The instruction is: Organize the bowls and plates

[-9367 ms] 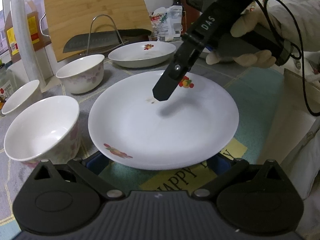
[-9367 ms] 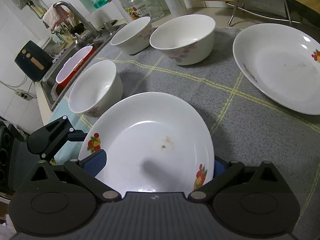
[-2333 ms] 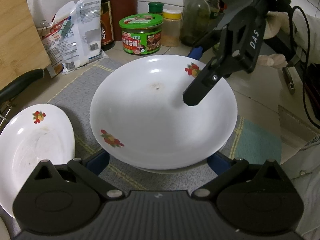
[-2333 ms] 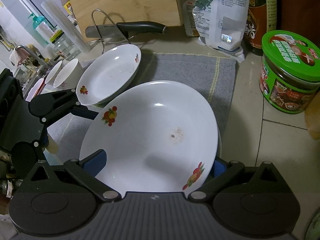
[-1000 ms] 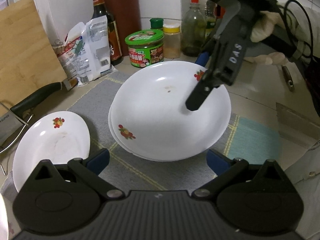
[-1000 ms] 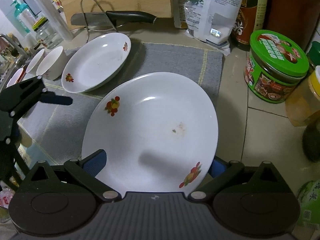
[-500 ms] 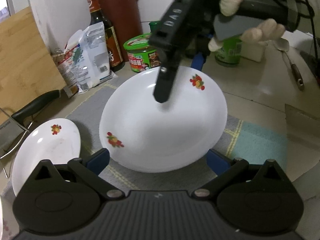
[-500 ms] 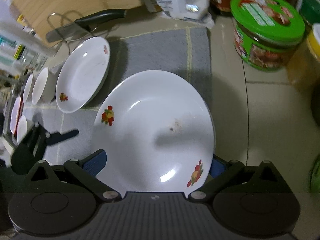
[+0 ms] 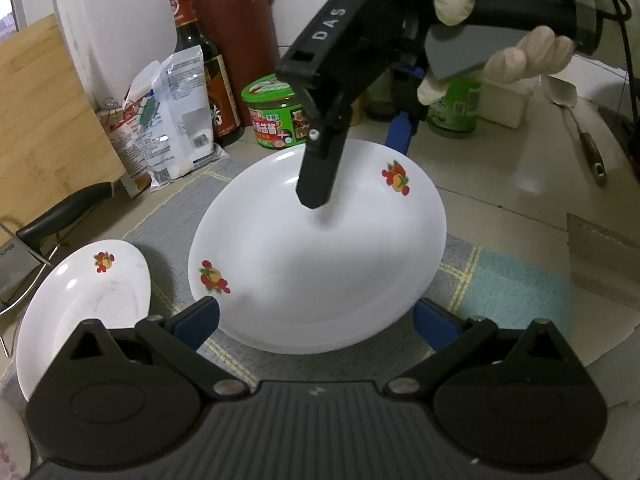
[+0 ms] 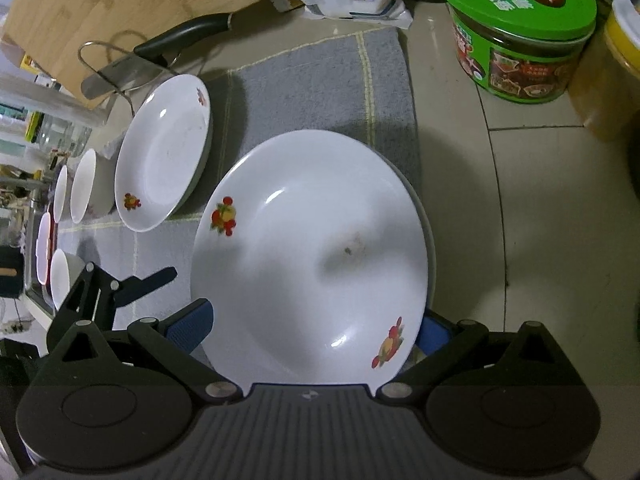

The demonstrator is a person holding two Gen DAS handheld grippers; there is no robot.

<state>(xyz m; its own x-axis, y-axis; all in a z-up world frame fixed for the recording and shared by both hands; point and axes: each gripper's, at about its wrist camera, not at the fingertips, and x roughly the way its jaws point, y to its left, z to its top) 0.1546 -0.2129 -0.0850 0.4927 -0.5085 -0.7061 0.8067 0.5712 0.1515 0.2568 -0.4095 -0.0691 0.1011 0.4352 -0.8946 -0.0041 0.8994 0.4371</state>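
**Fruit-print plate sits on the grey mat between two spread grippers**

A wide white plate with red fruit prints (image 9: 320, 264) lies at the right end of a grey cloth mat with yellow stripes (image 10: 320, 80) on the tiled table (image 10: 520, 184). A second rim shows just beneath its edge in the right wrist view, so it seems to rest on another plate.

The left gripper (image 9: 316, 320) has its blue-padded fingers (image 9: 196, 316) spread wide on either side of the plate's near rim, gripping nothing. The right gripper (image 10: 316, 332), held by a gloved hand (image 9: 500, 52), hangs above the plate with its fingers also spread apart and empty.

A second white fruit-print plate (image 10: 164, 152) lies just beside the first, further left on the mat. White bowls (image 10: 82, 184) stand beyond it. A green-lidded jar (image 10: 516, 32) stands near the plate.
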